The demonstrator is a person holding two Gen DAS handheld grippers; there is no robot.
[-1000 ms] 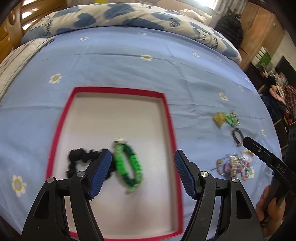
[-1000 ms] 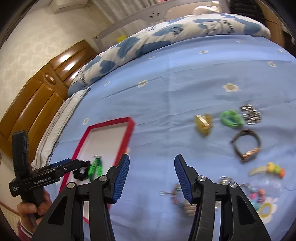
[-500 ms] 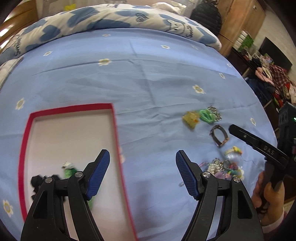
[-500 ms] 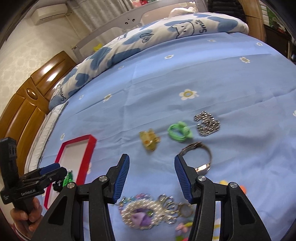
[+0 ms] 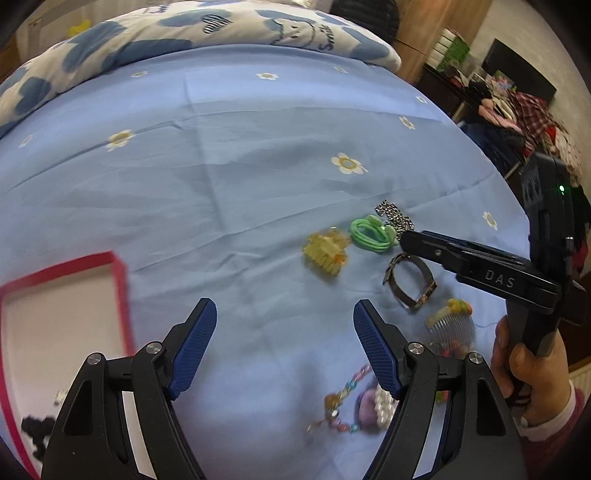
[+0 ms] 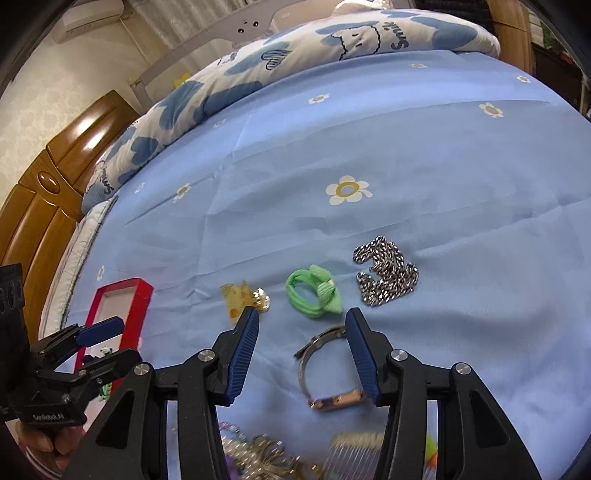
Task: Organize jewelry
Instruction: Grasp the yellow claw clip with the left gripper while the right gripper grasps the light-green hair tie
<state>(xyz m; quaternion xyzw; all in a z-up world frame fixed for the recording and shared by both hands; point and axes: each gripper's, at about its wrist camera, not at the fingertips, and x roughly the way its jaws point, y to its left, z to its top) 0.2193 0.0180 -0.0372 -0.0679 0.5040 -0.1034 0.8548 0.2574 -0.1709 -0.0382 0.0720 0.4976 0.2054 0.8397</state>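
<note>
Right tongs (image 6: 301, 350), closing but empty, straddle the watch (image 6: 328, 373); left tongs (image 5: 284, 347) hang wide, empty. Descend squarely, pinching the strap at twelve o'clock.

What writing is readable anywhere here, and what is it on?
"DAS": on the right gripper.
"GenRobot.AI": on the left gripper.
"Smile": on the duvet, by a cartoon face; the same word again at its left edge.
No other writing is readable.

Left tool (image 5: 284, 341) has moved off the tray (image 5: 120, 280) toward the loose jewelry, jaws opening, nothing between. Right tool (image 6: 301, 350) has advanced over the bracelet (image 6: 325, 373), jaws closing.
</note>
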